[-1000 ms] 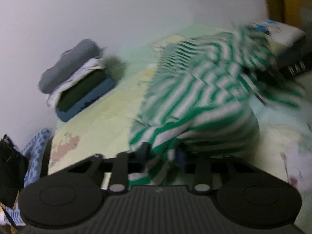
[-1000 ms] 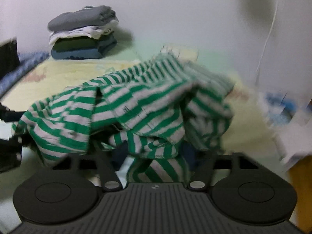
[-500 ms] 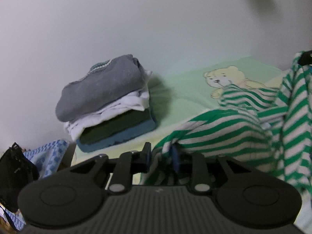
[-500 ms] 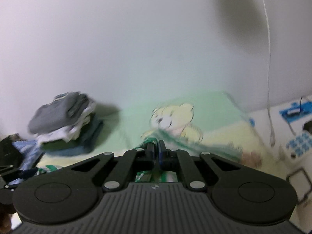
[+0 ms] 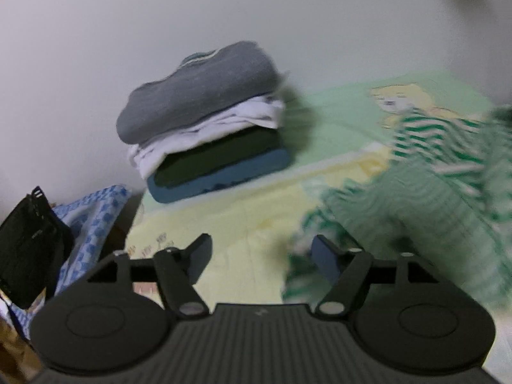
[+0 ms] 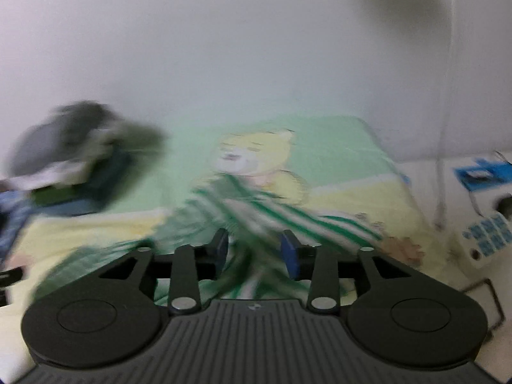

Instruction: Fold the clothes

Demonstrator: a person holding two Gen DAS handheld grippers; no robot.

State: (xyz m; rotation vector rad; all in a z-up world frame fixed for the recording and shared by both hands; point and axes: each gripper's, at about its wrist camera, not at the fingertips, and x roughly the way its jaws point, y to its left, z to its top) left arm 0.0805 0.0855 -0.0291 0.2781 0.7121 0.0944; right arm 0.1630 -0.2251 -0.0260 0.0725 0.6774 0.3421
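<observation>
- As both claws let go, we had the striped shirt (image 5: 432, 172) dropping onto the bed (image 5: 243, 211), blurred, over the bear print (image 6: 256, 156) on the sheet.
- Our left claw (image 5: 260, 254) had just been opening and stood wide, nothing between its jaws; the shirt's edge lay just beside its right finger.
- Our right claw (image 6: 256, 249) had also just been opening, about half apart; striped cloth showed between and past the fingers, but the pads did not look pressed on it.
- We judged this the lay-out step: the shirt had been released on the bed, not yet folded, and still lay bunched.
- Next, we reckoned, each claw would need a fresh pinch on a hem or sleeve, first pulling the cloth flat, then bringing one side over the other.
- A stack (image 5: 204, 121) of folded clothes sat by the wall, well apart from the shirt, so it left room.
- A blue checked cloth (image 5: 92, 211) and a black bag (image 5: 28, 243) sat at the bed's left edge; a cable (image 6: 448, 128) and a blue-printed box (image 6: 486, 224) lay off to the right, none in the way.
</observation>
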